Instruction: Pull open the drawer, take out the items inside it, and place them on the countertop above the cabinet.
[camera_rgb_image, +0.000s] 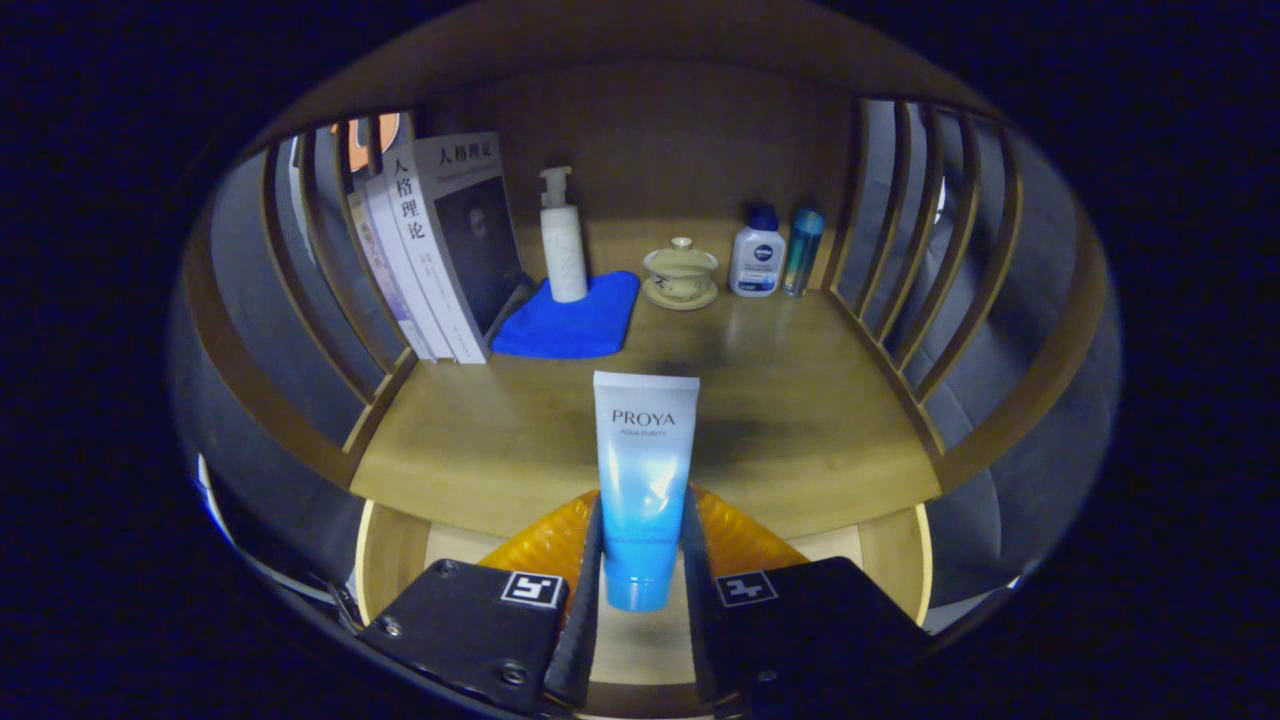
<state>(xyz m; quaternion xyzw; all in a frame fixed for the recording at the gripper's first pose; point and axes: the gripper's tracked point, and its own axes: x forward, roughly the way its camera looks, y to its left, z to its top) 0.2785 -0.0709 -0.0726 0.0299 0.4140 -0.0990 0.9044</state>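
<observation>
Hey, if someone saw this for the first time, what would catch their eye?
First the blue-and-white tube, clamped upright between the gripper fingers, above the open drawer. Beyond it on the countertop: a bright blue cloth under a white pump bottle, and leaning books beside them.

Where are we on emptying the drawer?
Done: the drawer below the fingers is pulled open. In hand: the gripper is shut on the blue-and-white tube, held upright over the countertop's front edge, not yet set down. Left: place it; whether more remains in the drawer is hidden.
</observation>
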